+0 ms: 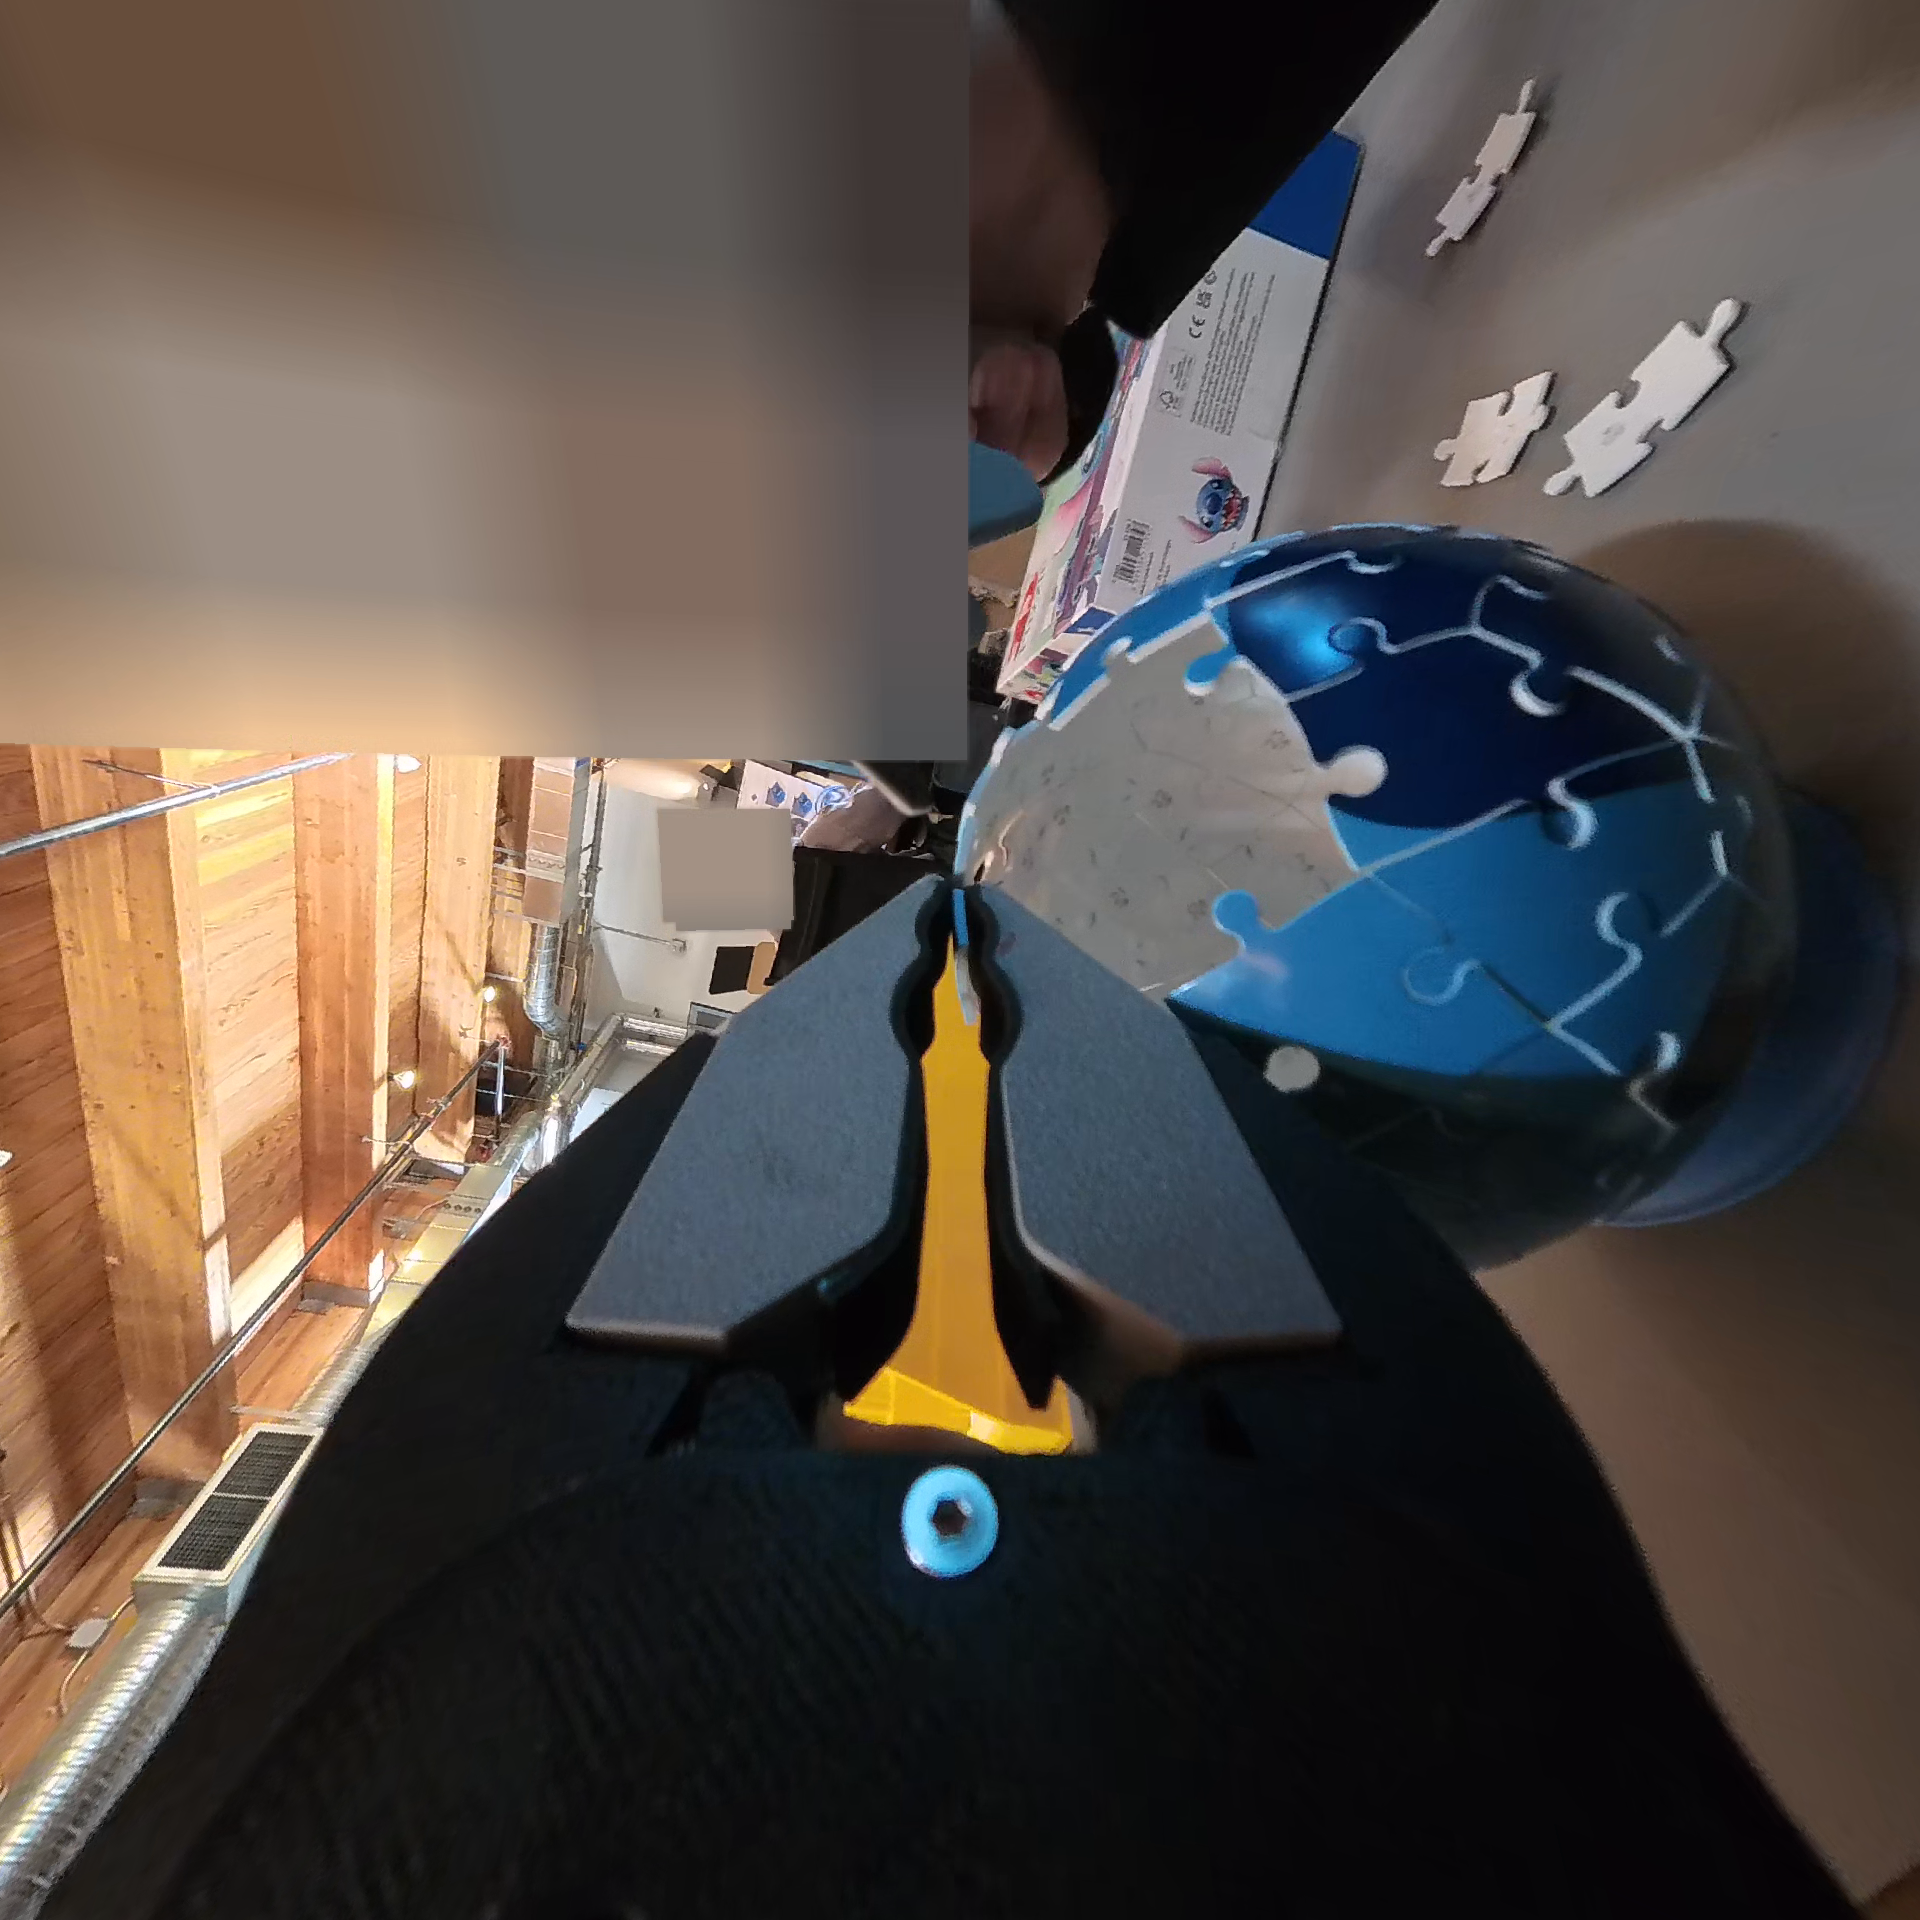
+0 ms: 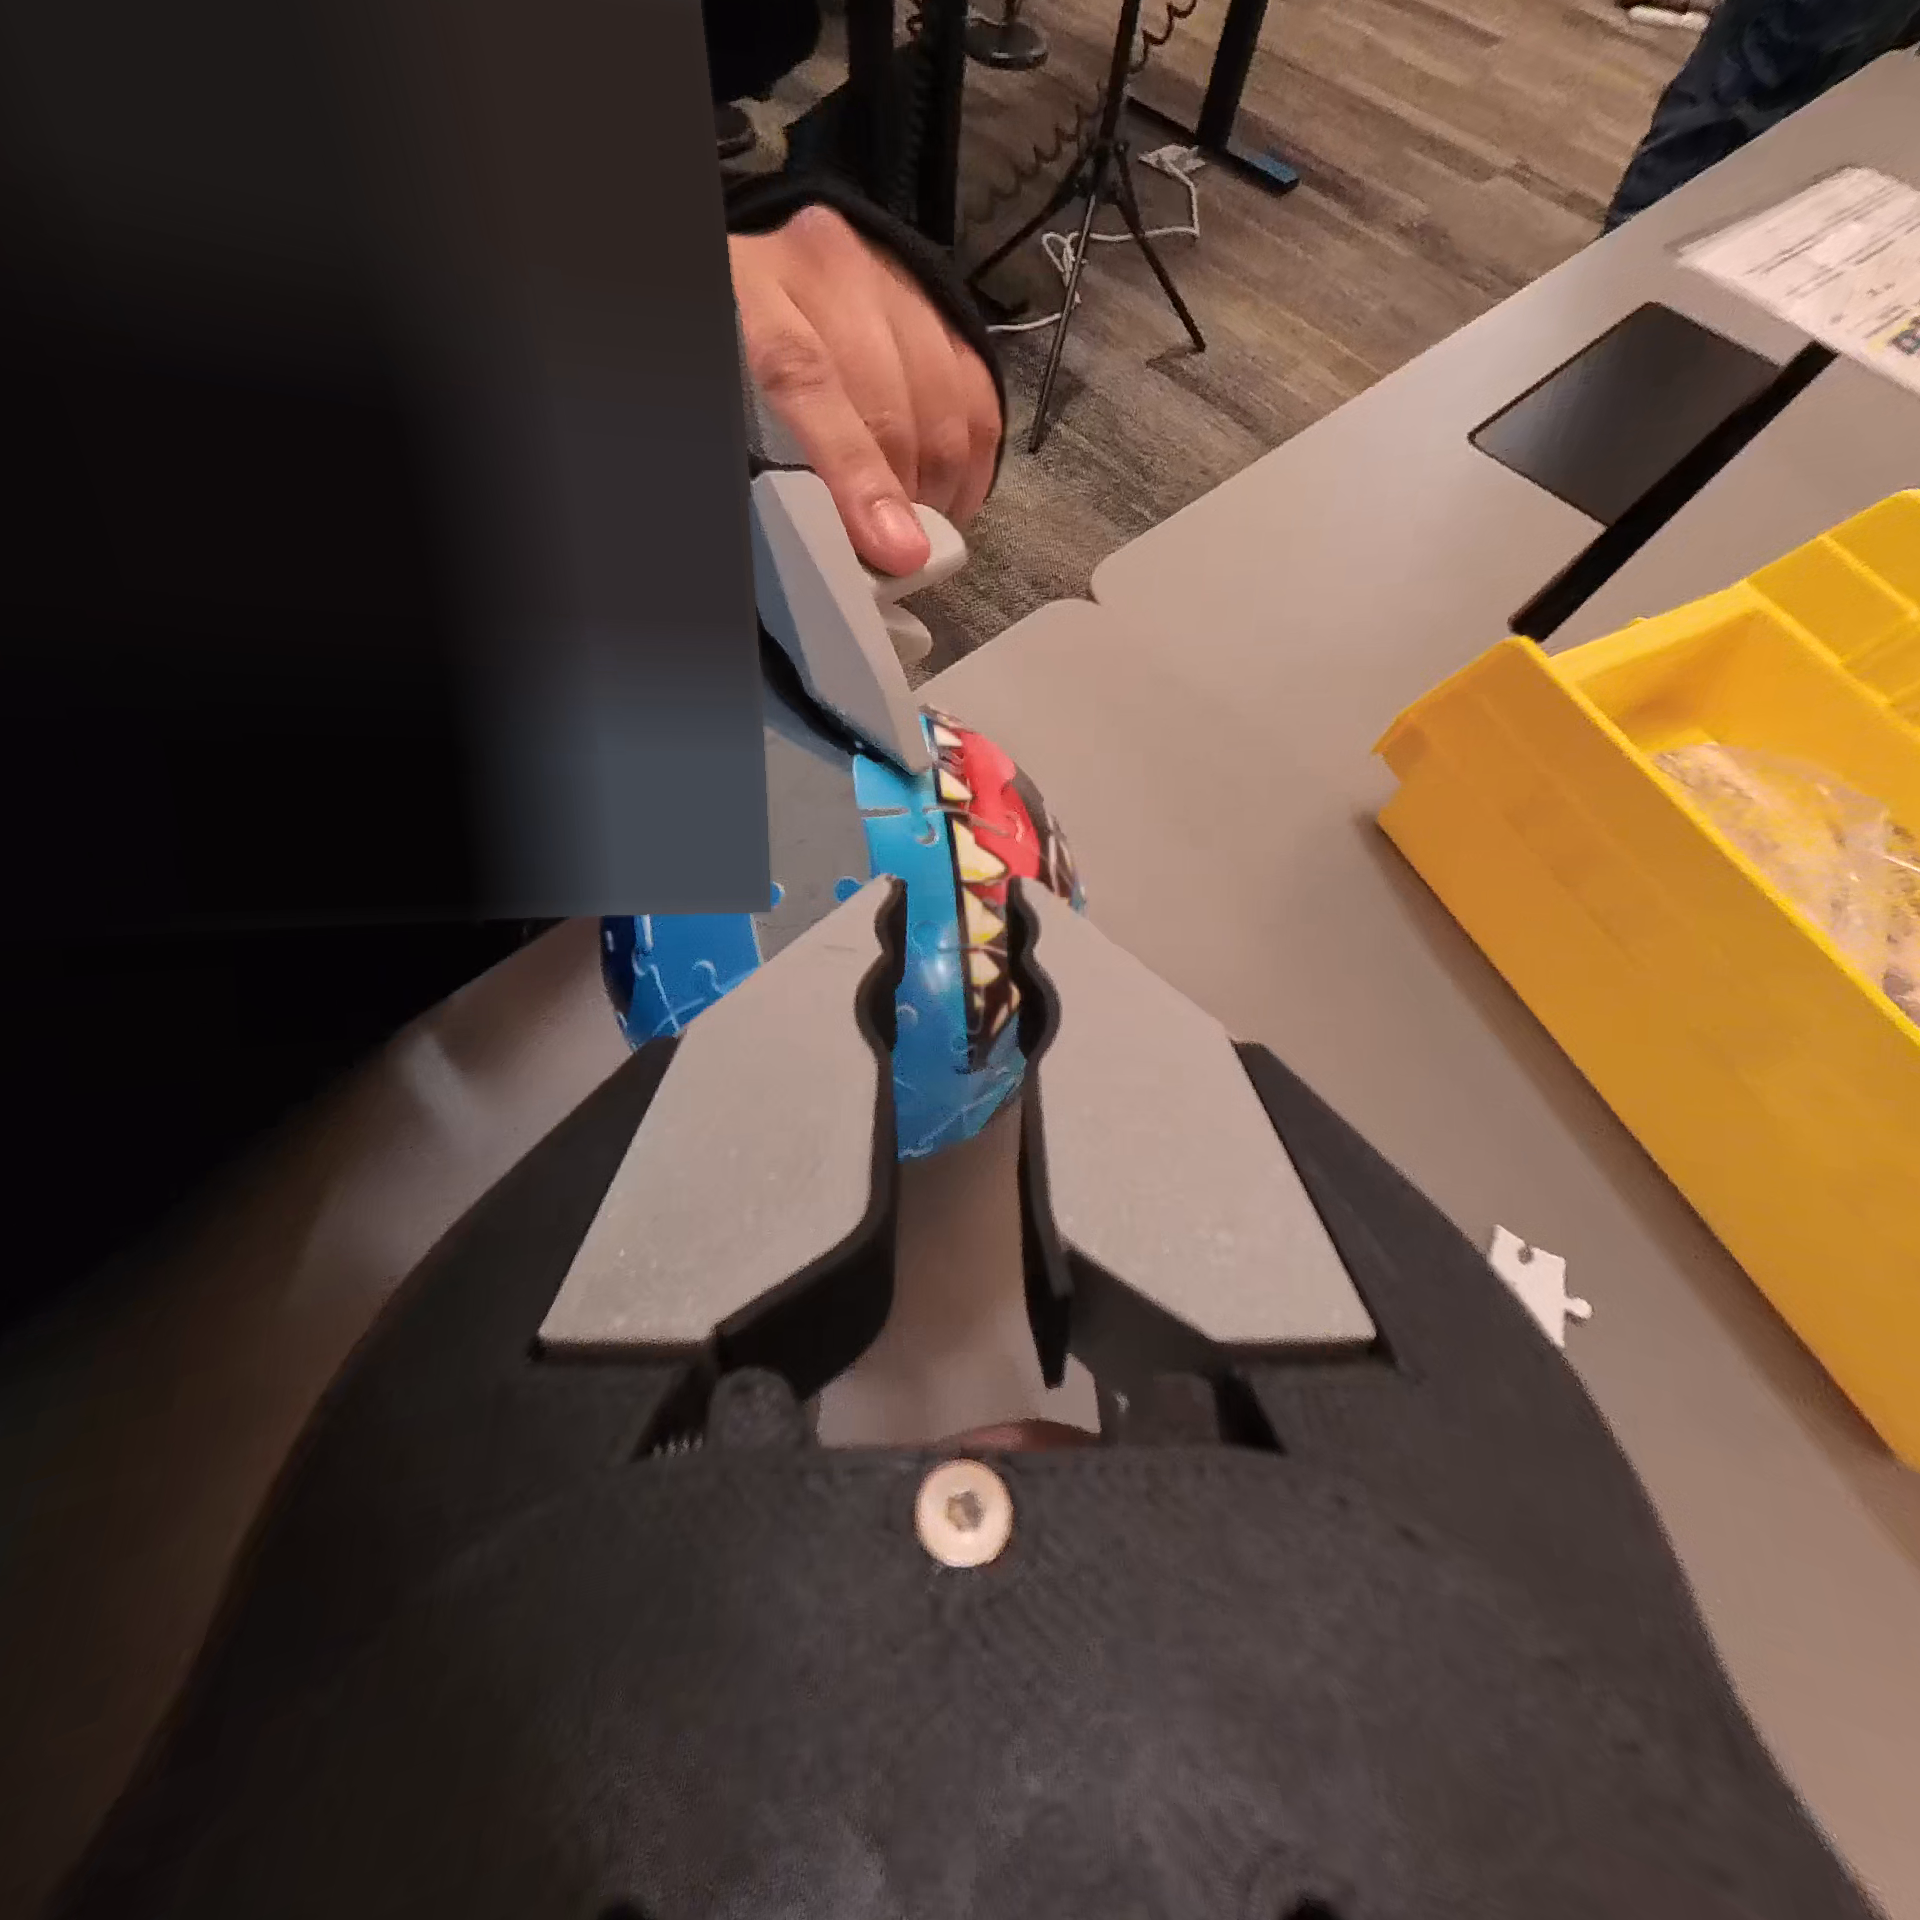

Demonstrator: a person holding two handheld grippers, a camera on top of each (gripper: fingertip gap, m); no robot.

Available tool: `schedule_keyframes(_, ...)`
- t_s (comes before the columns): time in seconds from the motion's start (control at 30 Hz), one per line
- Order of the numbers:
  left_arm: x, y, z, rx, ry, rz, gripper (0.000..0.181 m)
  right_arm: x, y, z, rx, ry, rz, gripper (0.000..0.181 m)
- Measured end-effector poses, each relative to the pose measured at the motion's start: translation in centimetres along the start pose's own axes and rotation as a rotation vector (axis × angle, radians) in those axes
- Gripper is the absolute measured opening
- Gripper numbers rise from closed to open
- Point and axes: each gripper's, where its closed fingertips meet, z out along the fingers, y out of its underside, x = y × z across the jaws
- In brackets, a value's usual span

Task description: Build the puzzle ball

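Note:
The puzzle ball point(image 1: 1507, 831) is blue, partly built, with an opening that shows its white inside. It stands on a blue stand point(image 1: 1818, 1039) on the grey table. My left gripper point(image 1: 961, 904) is shut on a thin blue-and-white puzzle piece point(image 1: 964, 940) and holds it at the rim of the opening. In the right wrist view the ball point(image 2: 935, 1039) shows a red mouth with teeth. My right gripper point(image 2: 956, 899) is open by a narrow gap, empty, close in front of the ball. Whether it touches the ball I cannot tell. The left gripper's grey finger point(image 2: 862, 665) meets the ball's top, with a hand on it.
Three loose white pieces point(image 1: 1652, 405) point(image 1: 1496, 426) point(image 1: 1486, 166) lie beyond the ball, next to the puzzle box point(image 1: 1216, 416). A yellow bin point(image 2: 1558, 831) holding a plastic bag stands to my right. One white piece point(image 2: 1538, 1283) lies beside it. A paper sheet point(image 2: 1829, 249) lies at the far right. Left and right tips are no more than a few centimetres apart.

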Motion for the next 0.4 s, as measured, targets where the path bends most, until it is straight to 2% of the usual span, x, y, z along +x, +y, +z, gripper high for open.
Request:
schedule_keyframes(0.13, 0.0, 0.0, 0.0, -0.001, -0.003, 0.001, 0.000, -0.8, -0.5, 0.7, -0.018, -0.036, -0.030, 0.014)
schedule_keyframes(0.4, 0.0, 0.0, 0.0, 0.001, -0.004, 0.001, 0.000, -1.6, -0.5, 1.6, -0.095, -0.003, -0.119, 0.011)
